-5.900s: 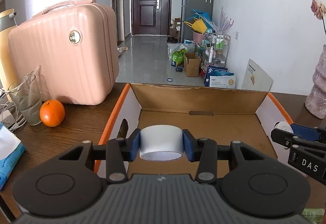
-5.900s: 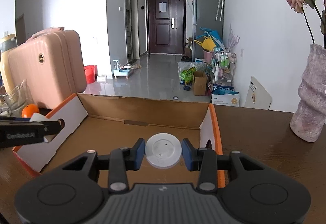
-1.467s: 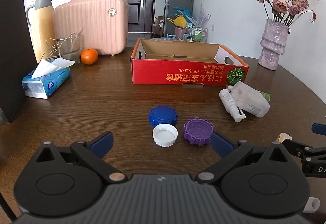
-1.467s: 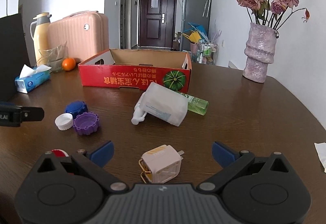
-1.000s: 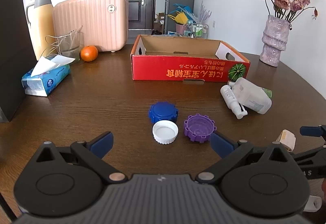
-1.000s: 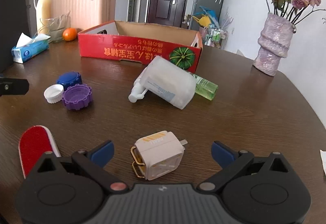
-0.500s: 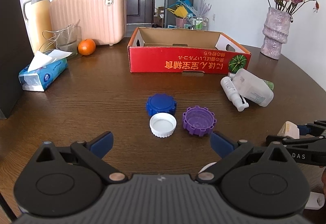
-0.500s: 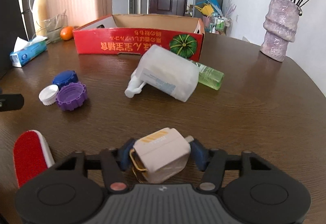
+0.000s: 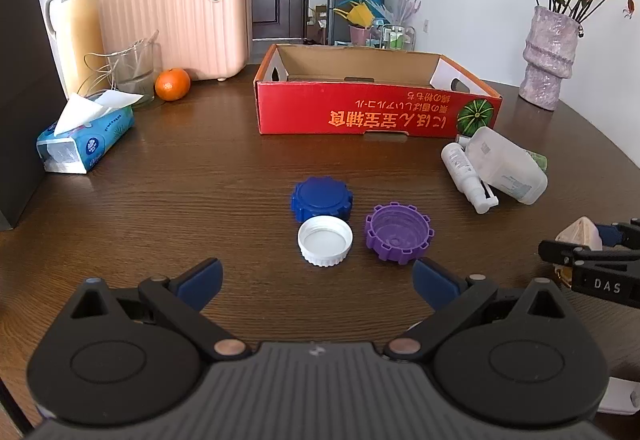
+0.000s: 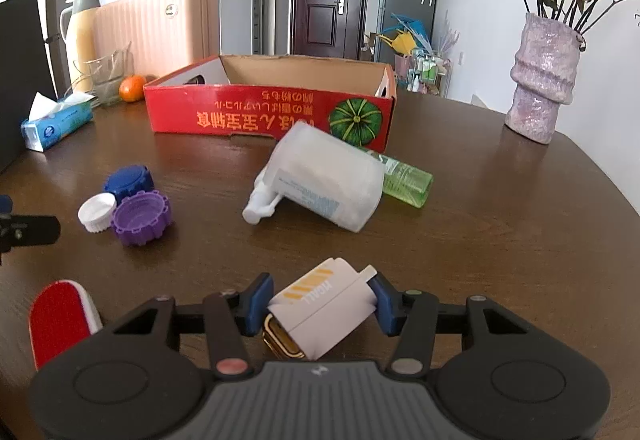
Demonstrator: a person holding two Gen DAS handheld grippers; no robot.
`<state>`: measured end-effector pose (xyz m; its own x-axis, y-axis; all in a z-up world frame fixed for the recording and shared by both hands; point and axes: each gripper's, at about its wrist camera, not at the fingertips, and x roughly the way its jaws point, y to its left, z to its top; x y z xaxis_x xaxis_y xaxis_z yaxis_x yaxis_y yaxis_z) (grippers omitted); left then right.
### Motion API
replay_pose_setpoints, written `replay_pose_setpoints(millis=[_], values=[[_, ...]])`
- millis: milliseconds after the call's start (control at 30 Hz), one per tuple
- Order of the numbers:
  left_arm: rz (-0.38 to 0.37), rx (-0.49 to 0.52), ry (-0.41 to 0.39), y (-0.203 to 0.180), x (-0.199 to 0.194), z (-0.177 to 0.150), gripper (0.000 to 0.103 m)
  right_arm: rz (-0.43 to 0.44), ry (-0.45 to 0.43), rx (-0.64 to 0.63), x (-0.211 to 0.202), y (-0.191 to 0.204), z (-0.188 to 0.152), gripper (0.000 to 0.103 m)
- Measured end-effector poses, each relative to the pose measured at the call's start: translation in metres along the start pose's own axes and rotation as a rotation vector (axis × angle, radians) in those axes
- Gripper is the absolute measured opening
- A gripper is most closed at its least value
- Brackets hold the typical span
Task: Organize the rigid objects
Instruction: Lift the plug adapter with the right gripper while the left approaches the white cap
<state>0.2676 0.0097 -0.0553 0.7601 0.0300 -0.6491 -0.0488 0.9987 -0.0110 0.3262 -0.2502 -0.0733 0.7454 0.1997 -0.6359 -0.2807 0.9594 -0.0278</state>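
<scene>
My right gripper point(image 10: 320, 302) is shut on a white plug adapter point(image 10: 320, 310) with a gold clip, held tilted just above the table; it also shows in the left wrist view point(image 9: 580, 234). My left gripper point(image 9: 316, 280) is open and empty, just short of a white cap point(image 9: 325, 241), a blue cap point(image 9: 321, 198) and a purple cap point(image 9: 399, 232). The red cardboard box point(image 9: 376, 112) stands open behind them. A white pump bottle point(image 10: 324, 182) and a green bottle point(image 10: 406, 180) lie in front of the box.
A red and white oval brush point(image 10: 60, 320) lies at the near left of the right wrist view. A tissue pack point(image 9: 84, 140), an orange point(image 9: 172, 84), a glass, a thermos and a pink suitcase point(image 9: 180, 24) stand at the back left. A purple vase point(image 9: 550, 56) stands at the back right.
My right gripper closed on the plug adapter and lifted it, tilting it. My left gripper stayed open and came slightly closer to the caps.
</scene>
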Motion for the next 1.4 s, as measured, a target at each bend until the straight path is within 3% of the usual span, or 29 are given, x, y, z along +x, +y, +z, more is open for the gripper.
replay_pose_setpoints(millis=[467,700,1200,1400], values=[[0.046,0.021,0.026,0.001,0.017,0.014,0.103,0.012,-0.081,-0.027,-0.001,0.003,0.027,0.052],[0.048,0.082,0.016,-0.015,0.027,0.028,0.103,0.028,-0.12,0.0,0.004,0.001,0.04,0.052],[0.069,0.036,0.052,0.004,0.058,0.029,0.102,0.038,-0.129,0.054,0.014,-0.007,0.033,0.052],[0.061,0.062,0.075,0.002,0.064,0.026,0.094,0.03,-0.127,0.067,0.017,-0.01,0.033,0.052]])
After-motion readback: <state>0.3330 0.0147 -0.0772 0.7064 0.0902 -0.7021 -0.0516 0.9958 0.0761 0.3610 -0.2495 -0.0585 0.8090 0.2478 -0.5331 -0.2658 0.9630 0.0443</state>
